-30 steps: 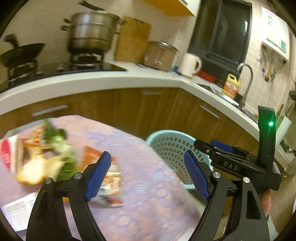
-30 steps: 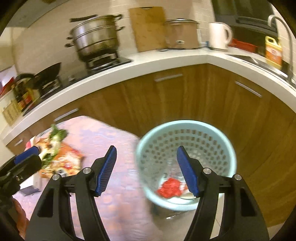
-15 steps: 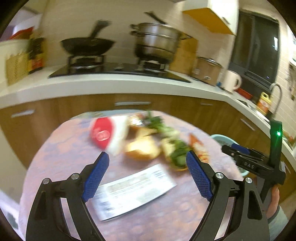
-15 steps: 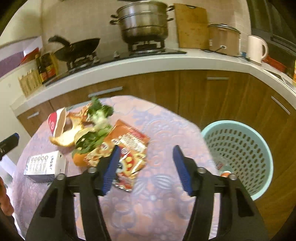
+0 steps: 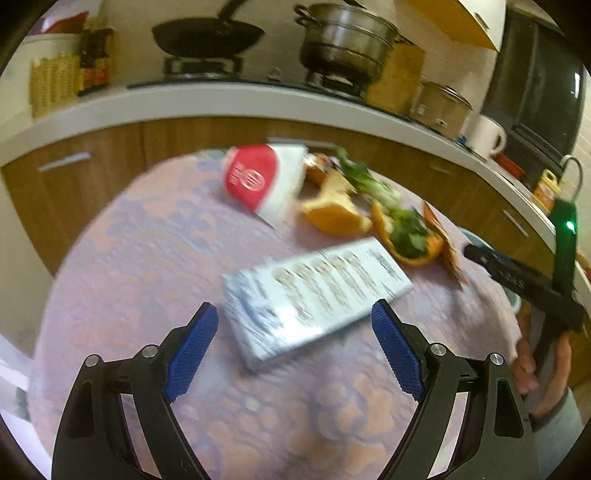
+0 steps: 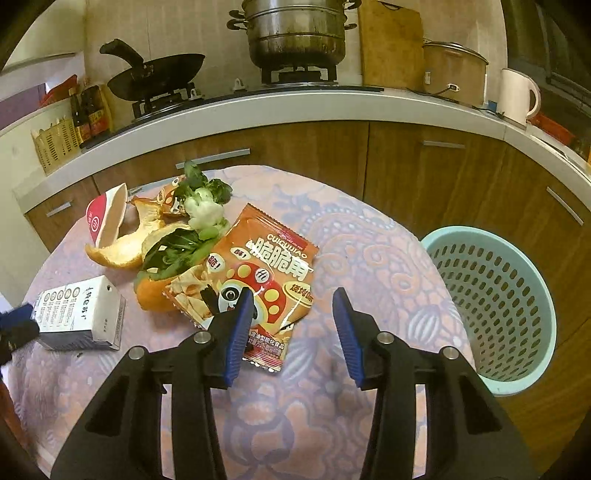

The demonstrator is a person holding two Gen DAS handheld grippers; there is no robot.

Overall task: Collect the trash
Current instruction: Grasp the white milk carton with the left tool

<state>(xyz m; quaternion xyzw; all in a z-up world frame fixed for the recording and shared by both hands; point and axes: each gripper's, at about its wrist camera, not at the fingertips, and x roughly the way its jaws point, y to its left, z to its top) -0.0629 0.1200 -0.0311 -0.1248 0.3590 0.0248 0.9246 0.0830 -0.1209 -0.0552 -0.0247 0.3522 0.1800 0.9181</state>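
Right wrist view: closing right gripper (image 6: 291,314) hangs unclenched over a crinkled orange snack bag (image 6: 258,273); to its right, a mint perforated basket (image 6: 517,295), contents hidden.

Wooden cabinets (image 6: 424,177), white counter (image 6: 280,107), tiled wall (image 6: 207,26), round table (image 6: 369,254).

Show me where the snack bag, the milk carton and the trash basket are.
snack bag (image 6: 264,266), right wrist view, on its orange printed front.
milk carton (image 5: 317,291), left wrist view, on its printed top face.
trash basket (image 6: 491,295), right wrist view, on its perforated inner wall.
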